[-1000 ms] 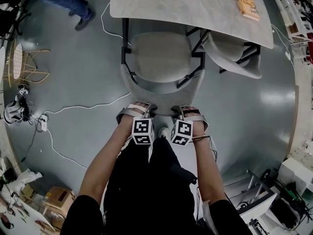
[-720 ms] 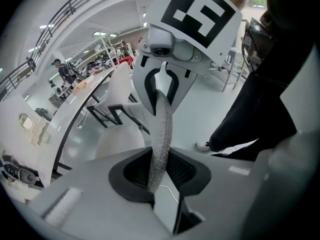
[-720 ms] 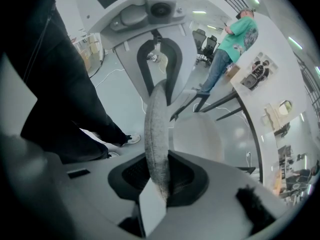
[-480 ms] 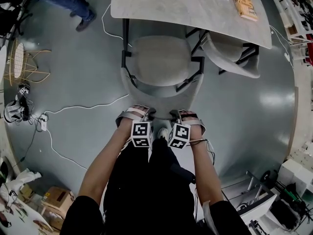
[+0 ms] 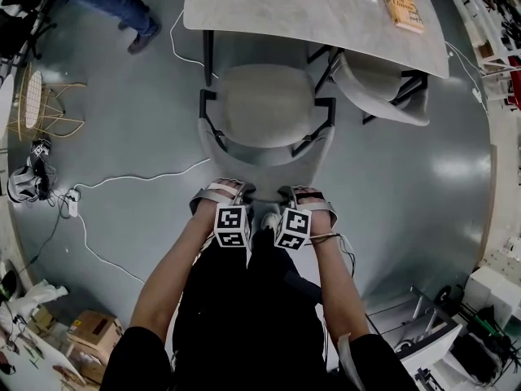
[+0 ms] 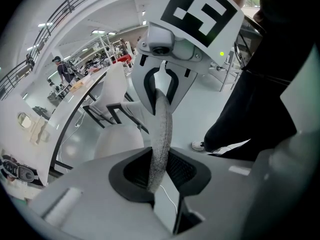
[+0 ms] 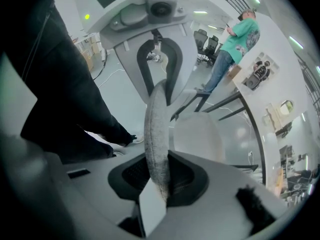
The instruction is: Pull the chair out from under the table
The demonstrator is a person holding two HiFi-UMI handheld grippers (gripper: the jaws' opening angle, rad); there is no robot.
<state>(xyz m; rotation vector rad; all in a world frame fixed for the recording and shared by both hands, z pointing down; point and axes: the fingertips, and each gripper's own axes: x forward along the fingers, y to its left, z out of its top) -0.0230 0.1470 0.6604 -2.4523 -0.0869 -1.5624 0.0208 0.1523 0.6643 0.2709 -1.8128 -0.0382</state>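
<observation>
Seen from above, the left claw (image 5: 234,187) and right claw (image 5: 291,192) are each clamped on the thin, curved backrest (image 5: 264,155) of a grey upholstered chair (image 5: 264,104) with a black metal frame. The chair stands on the glossy grey floor (image 5: 146,129), its seat clear of the pale, marble-look table (image 5: 309,6) and its front near the table's rim. Only the claw views show the backrest's speckled, felt-like weave, pressed between dark ribbed pads (image 6: 180,169). Only the head view shows an orange book (image 5: 401,6) on the table and a second chair (image 5: 383,88) part-tucked beneath its corner.
</observation>
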